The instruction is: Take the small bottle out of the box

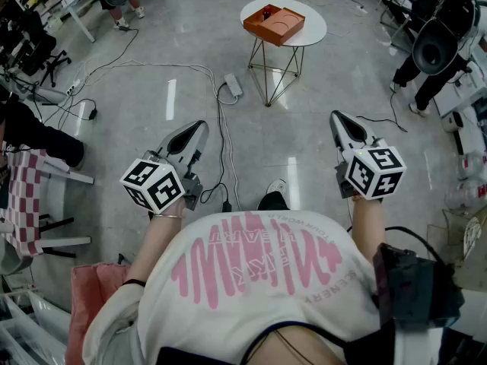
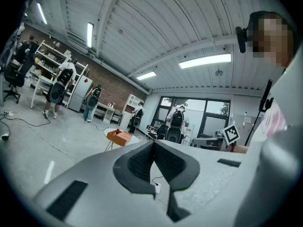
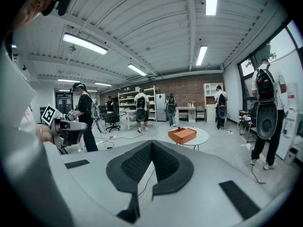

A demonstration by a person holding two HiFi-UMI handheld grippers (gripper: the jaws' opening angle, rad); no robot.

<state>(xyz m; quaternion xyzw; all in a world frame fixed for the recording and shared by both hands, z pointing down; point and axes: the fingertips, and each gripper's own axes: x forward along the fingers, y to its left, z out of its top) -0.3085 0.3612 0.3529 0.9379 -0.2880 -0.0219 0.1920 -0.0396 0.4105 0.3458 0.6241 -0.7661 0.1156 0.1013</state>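
Head view first: I've got both grippers up in front of the operator's body, well short of the work. The left gripper and the right gripper both point forward over open floor.

The orange box sits on a small round white tabletop, far ahead of both grippers and roughly between the lines they point along. The small bottle shows as a little red-topped shape at the far left corner of the box. It is too small here for me to say more than that.

On to the left gripper view. The left gripper has its jaws together at the tips and nothing between them; only floor shows through the slot behind the pads. The box lies off to the left of the tips, a long way out, with the bottle a red speck on top.

The right gripper view gives the same story. The right gripper is fully closed and empty. The box is ahead and to the right of its tips, on the tabletop, and the bottle stands at the box's left end.

A power strip and loose cables lie on the floor ahead of the left gripper. Other people stand around the room beyond.
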